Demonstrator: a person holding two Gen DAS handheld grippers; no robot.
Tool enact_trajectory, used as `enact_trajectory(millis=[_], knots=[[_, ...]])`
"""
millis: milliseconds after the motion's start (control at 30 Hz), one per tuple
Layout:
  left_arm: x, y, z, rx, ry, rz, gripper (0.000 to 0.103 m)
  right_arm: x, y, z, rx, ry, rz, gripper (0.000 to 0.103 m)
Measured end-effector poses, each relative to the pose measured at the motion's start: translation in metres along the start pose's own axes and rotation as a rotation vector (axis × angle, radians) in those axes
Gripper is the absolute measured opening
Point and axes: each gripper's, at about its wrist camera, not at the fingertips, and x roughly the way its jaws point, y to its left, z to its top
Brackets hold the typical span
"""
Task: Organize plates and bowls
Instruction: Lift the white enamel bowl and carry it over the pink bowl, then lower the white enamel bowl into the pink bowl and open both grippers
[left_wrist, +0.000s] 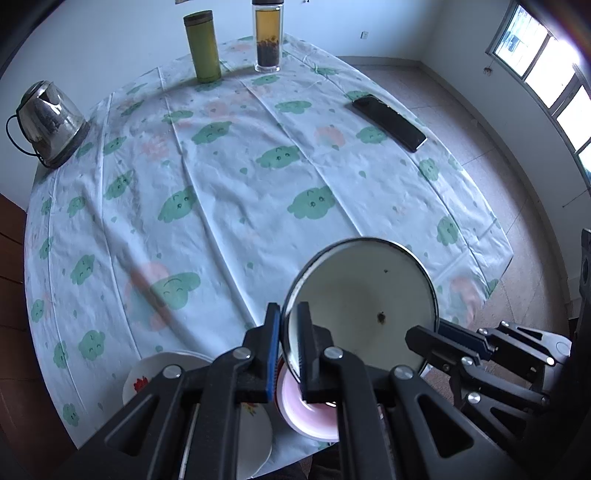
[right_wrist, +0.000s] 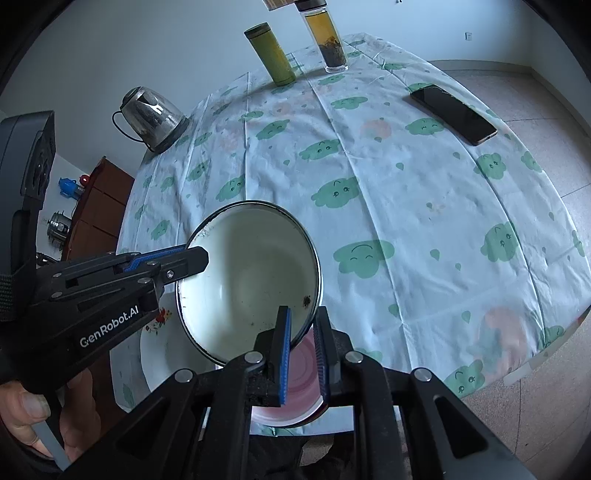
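- Round table under a white cloth (left_wrist: 236, 192) printed with green clouds fills both my wrist views, with pale walls behind and a tiled floor off to the right.
- At about 9 o'clock in my left view sits a glass kettle (left_wrist: 46, 123), near the cloth's far-left edge.
- At 11 to 12 o'clock stand a green flask (left_wrist: 202, 47) and, just beside it, a clear tea bottle (left_wrist: 268, 37) with amber liquid and dark leaves at the bottom.
- At roughly 2 o'clock a black phone (left_wrist: 388, 122) lies flat, well apart from the bottles.
- At 7 o'clock, near my edge of the table, I see a white flowered plate (left_wrist: 147, 376), partly hidden by my left gripper.
- My left gripper (left_wrist: 290, 350) is clenched on the left rim of a white enamel bowl (left_wrist: 365, 295): one finger outside the wall, one inside.
- That bowl is tilted, its opening turned towards the cameras, its dark rim and a dark chip inside clearly visible.
- Below it, at 6 o'clock, sits a pink bowl (left_wrist: 310, 413); I cannot tell whether the two touch.
- My right gripper (right_wrist: 304, 350) straddles the enamel bowl's right rim, one blue pad inside, one outside; I cannot tell whether the pads press the wall.
- From the right view, the pink bowl lies directly beneath those fingers.
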Motion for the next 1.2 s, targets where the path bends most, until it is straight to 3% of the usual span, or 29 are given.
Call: enact_trajectory(millis=[1200], knots=[[0.002,0.004,-0.047,-0.031,0.044,0.015,0.005,0.009,0.004,-0.043,-0.006,0.052,0.058,0.016]])
